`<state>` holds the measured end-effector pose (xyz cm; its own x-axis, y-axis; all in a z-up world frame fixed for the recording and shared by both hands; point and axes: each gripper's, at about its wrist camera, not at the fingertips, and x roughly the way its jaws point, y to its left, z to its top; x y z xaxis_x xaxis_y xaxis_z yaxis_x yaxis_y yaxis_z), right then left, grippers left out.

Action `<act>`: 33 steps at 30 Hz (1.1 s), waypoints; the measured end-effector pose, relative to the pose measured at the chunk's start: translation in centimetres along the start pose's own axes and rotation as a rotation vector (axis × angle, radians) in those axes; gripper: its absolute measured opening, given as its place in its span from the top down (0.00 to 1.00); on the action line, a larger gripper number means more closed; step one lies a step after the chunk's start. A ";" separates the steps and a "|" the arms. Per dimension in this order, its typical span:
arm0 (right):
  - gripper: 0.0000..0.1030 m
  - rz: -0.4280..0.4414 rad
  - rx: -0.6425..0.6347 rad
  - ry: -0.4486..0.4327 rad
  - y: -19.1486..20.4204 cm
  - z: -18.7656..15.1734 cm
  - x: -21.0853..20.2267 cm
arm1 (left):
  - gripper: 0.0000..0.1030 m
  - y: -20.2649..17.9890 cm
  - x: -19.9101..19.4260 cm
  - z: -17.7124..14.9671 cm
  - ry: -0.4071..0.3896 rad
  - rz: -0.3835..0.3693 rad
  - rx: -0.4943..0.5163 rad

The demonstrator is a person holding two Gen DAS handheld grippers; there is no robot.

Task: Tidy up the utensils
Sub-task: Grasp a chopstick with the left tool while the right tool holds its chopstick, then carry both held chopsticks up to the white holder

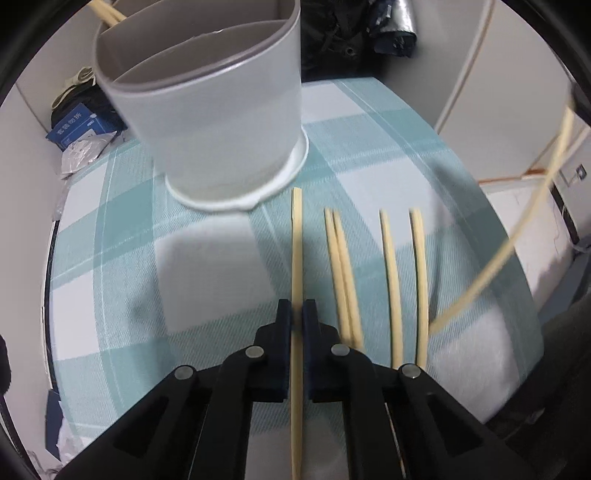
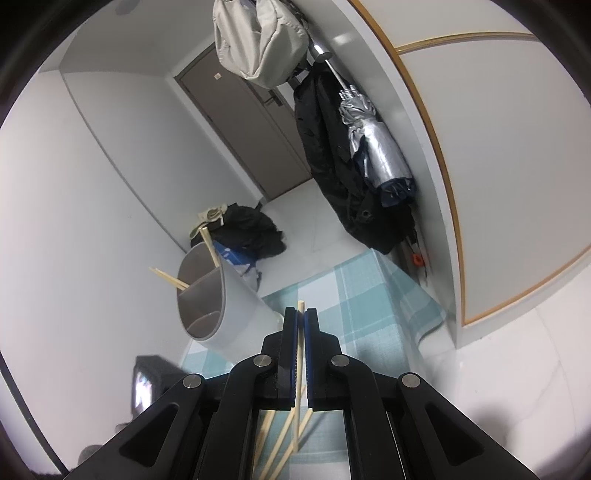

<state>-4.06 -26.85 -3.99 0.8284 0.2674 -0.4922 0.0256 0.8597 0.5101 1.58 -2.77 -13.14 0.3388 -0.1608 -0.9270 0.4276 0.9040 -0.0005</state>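
**Both grippers pinching a chopstick beside the divided holder**

At far left in the left wrist view, a tall pale grey plastic utensil holder (image 1: 207, 122) with an inner divider is standing on the teal-and-white checked cloth (image 1: 110, 221) covering the surface. Pale chopstick ends (image 1: 107, 13) are poking out of its far compartment; the near compartment is looking empty, though its bottom is only partly visible.

Next to the right, the left gripper (image 1: 297, 314) is pinching a slim pale bamboo chopstick (image 1: 296, 236) lying on the cloth, its fingers closed almost fully on the stick's middle. Further right, four more loose chopsticks (image 1: 388, 266) are lying side by side, two of them touching.

In the right wrist view, the right gripper (image 2: 300, 325) is holding another bamboo chopstick (image 2: 301, 306) between nearly closed fingers, above the cloth.

These sticks are probably light, stiff and smooth, so a narrow pinch may let one pivot or slide. Gripping near the middle, square across the shaft, seems safest for tipping it into the holder.
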 end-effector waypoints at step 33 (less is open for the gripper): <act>0.97 0.026 -0.046 -0.011 0.6 0.4 0.0 | 0.98 -0.1 0.9 4.5 0.017 0.007 0.097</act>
<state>-3.79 -26.52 -3.46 0.8347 0.2852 -0.4711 -0.0213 0.8716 0.4898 5.56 -4.77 -12.28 0.3282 -0.1473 -0.9330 0.5046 0.8623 0.0414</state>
